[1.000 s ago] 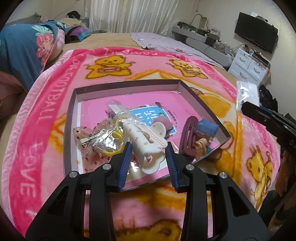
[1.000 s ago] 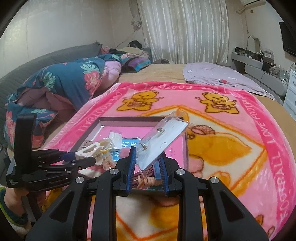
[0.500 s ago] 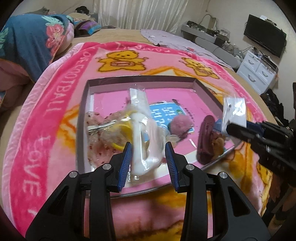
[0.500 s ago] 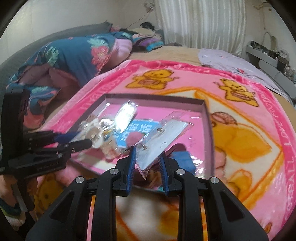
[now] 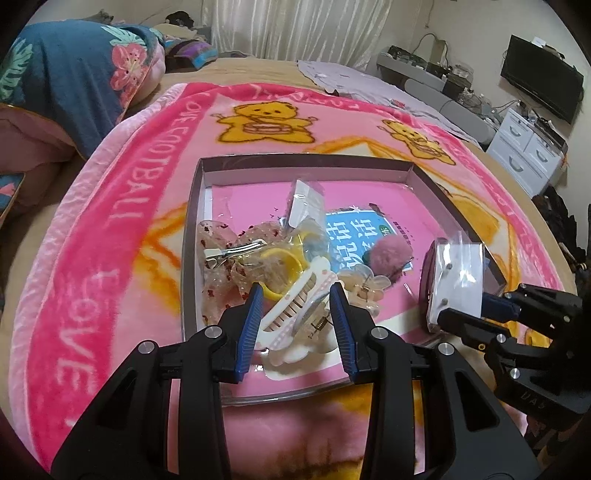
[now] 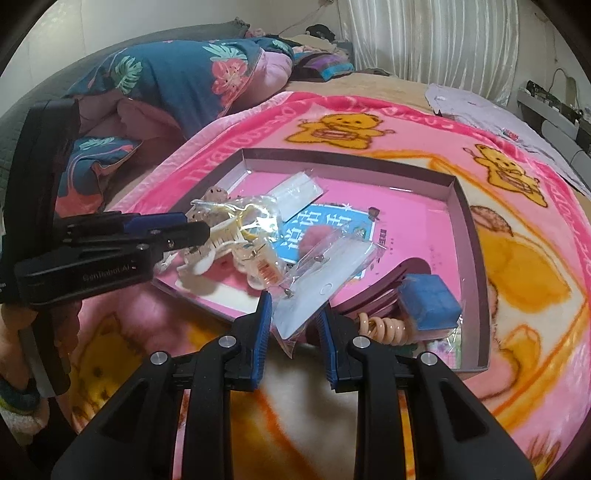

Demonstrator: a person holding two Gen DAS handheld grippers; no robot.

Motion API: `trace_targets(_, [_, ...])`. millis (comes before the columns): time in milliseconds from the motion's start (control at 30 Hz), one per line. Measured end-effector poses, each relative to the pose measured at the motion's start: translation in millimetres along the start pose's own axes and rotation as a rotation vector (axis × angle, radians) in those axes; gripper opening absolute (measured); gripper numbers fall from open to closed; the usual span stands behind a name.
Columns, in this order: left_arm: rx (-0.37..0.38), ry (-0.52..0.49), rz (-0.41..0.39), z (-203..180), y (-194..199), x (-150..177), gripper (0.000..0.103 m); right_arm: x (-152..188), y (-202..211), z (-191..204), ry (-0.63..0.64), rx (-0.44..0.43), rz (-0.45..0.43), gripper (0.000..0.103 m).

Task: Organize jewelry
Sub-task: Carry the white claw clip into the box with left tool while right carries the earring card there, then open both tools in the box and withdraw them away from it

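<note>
The pink blanket (image 5: 110, 221) has yellow bears on it and big letters that read "LOVE FOOTBALL". A blue card (image 5: 354, 236) in the tray has writing too, but I cannot read it. The left gripper's black side says something like "GenRobot.AI" in the right wrist view.

The blanket lies on a bed. A flowery blue quilt (image 6: 177, 77) is bunched at the far side. White curtains (image 5: 295, 26) hang behind, and a black TV (image 5: 541, 94) sits on the wall above white drawers (image 5: 524, 155).

The shallow tray (image 5: 306, 162) sits on the blanket, full of hair things. The left gripper (image 5: 295, 310) has its fingers partly open around a big white hair clip (image 5: 291, 299) in the tray's near left part; I cannot tell if they squeeze it. The right gripper (image 6: 295, 317) pinches a clear bag with an earring card (image 6: 325, 280) at the tray's near right edge.

A second ago the bag was up over the blanket beside the tray. Now it is lower, right over the tray. The left gripper has come closer to the clip.
</note>
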State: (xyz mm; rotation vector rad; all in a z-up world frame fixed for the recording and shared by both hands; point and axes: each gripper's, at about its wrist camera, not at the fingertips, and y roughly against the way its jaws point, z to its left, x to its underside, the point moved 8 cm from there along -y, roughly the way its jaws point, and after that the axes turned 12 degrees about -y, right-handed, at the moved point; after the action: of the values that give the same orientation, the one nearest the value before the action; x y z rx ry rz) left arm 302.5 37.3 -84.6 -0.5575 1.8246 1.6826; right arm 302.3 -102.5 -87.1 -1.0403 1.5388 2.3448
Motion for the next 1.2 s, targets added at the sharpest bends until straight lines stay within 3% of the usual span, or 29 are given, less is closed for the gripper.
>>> trace_targets(267, [0.005,-0.006,0.001,0,0,-2,0.029,2,0,-2,-0.010,0.006,0.005,0.031])
trace_targets(433, [0.010,-0.004,0.001,-2,0,-2,0.029,5,4,-3,-0.014,0.010,0.003,0.037])
trace_targets(533, [0.015,-0.007,-0.004,-4,3,-3,0.029,6,9,-5,-0.017,0.019,-0.010,0.047])
trace_targets(833, [0.029,-0.008,-0.012,-8,11,-7,0.029,7,24,-11,-0.040,0.021,-0.039,0.053])
trace_targets(1200, [0.045,0.000,-0.031,-12,27,-10,0.047,8,51,-13,-0.069,0.035,-0.095,0.085])
